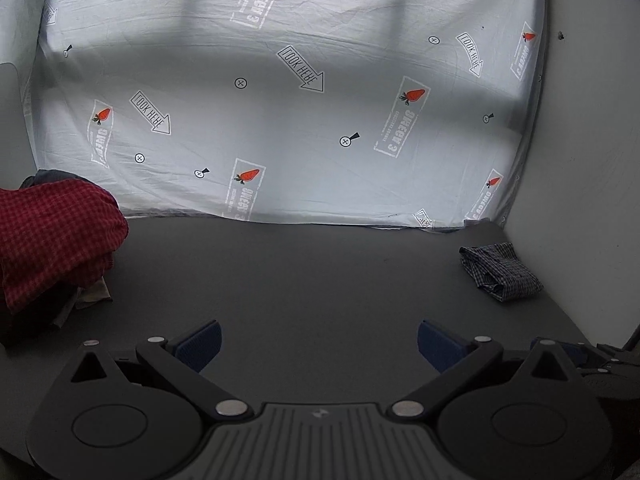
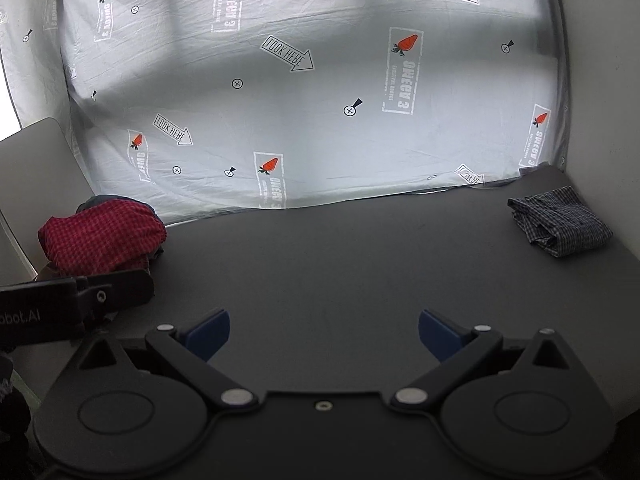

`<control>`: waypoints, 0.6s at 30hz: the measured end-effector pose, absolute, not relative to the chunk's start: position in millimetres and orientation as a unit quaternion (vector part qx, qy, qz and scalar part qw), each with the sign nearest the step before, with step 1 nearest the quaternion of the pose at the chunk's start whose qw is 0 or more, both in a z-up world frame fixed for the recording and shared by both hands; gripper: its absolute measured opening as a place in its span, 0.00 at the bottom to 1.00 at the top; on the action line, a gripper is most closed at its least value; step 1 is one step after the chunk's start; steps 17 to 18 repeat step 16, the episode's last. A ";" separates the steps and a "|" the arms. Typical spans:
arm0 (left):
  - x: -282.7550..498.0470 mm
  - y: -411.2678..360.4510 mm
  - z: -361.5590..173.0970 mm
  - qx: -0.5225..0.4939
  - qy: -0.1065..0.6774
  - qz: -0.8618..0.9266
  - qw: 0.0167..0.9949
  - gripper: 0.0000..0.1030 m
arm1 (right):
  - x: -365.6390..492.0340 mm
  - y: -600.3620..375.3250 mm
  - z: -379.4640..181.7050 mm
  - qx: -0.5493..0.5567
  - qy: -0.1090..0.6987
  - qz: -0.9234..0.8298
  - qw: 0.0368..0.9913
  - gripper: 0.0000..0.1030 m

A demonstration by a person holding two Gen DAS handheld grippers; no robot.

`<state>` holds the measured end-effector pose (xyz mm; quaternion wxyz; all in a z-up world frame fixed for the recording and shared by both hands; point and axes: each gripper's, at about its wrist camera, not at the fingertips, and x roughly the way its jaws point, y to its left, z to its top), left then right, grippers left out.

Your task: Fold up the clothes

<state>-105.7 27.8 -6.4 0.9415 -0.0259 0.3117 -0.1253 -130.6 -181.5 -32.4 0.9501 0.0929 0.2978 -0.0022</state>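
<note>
Two sets of tongs, the left tongs (image 1: 319,340) and right tongs (image 2: 324,332), hover spread wide and hold nothing above the dark surface (image 1: 320,280). One folded checked shirt (image 2: 560,226) lies at the surface's far right. One crumpled red checked garment (image 2: 104,238) tops a heap at its far left.

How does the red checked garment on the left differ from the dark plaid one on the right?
The red checked garment sits bunched in a rounded heap on other clothes; the dark plaid garment lies alone, folded into a flat compact bundle. The red one is at the left end of the grey table, the plaid one at the far right by the wall. Both are checked fabric, and neither is touched by the open tongs.
</note>
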 end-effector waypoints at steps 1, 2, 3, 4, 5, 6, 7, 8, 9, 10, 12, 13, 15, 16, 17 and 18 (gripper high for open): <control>-106.5 33.5 -9.9 -0.027 0.319 -0.121 0.940 1.00 | -133.5 -176.2 -34.1 0.087 0.303 -0.009 0.949 0.99; -107.4 37.9 -13.4 -0.026 0.324 -0.116 0.939 1.00 | -135.9 -171.0 -36.0 0.081 0.309 -0.016 0.947 0.99; -108.4 42.5 -15.8 -0.025 0.330 -0.110 0.937 1.00 | -136.9 -166.6 -37.9 0.075 0.315 -0.020 0.946 0.99; -109.4 47.3 -17.8 -0.024 0.337 -0.104 0.935 1.00 | -137.7 -163.4 -38.9 0.072 0.318 -0.022 0.945 0.99; -109.8 51.5 -18.7 -0.027 0.343 -0.102 0.934 1.00 | -138.3 -160.3 -39.6 0.070 0.320 -0.025 0.944 0.99; -110.7 55.9 -19.1 -0.030 0.344 -0.100 0.933 1.00 | -138.4 -157.4 -39.5 0.070 0.322 -0.029 0.944 0.99; -111.8 60.5 -19.4 -0.033 0.344 -0.098 0.933 1.00 | -138.9 -154.0 -38.9 0.068 0.322 -0.031 0.944 0.99; -112.9 65.0 -19.7 -0.036 0.345 -0.097 0.933 1.00 | -139.5 -150.8 -38.3 0.064 0.319 -0.031 0.945 0.99; -113.0 68.3 -19.4 -0.036 0.343 -0.095 0.934 1.00 | -139.9 -147.5 -38.1 0.059 0.317 -0.031 0.946 0.99; -112.8 71.1 -19.0 -0.036 0.341 -0.094 0.935 1.00 | -139.6 -144.0 -37.9 0.053 0.315 -0.032 0.947 0.99; -113.1 75.9 -18.2 -0.035 0.337 -0.094 0.936 1.00 | -138.9 -139.2 -37.9 0.051 0.315 -0.032 0.947 0.99; -114.0 77.6 -17.8 -0.034 0.335 -0.094 0.937 1.00 | -138.4 -137.7 -38.3 0.052 0.316 -0.032 0.947 0.99; -115.7 81.0 -17.0 -0.033 0.332 -0.095 0.938 1.00 | -138.8 -135.2 -39.8 0.051 0.320 -0.031 0.945 0.99; -115.9 81.6 -17.0 -0.032 0.334 -0.098 0.937 1.00 | -139.9 -133.9 -40.1 0.051 0.321 -0.030 0.945 0.99; -115.9 81.6 -17.0 -0.032 0.334 -0.098 0.937 1.00 | -139.9 -133.9 -40.1 0.051 0.321 -0.030 0.945 0.99; -115.9 81.6 -17.0 -0.032 0.334 -0.098 0.937 1.00 | -139.9 -133.9 -40.1 0.051 0.321 -0.030 0.945 0.99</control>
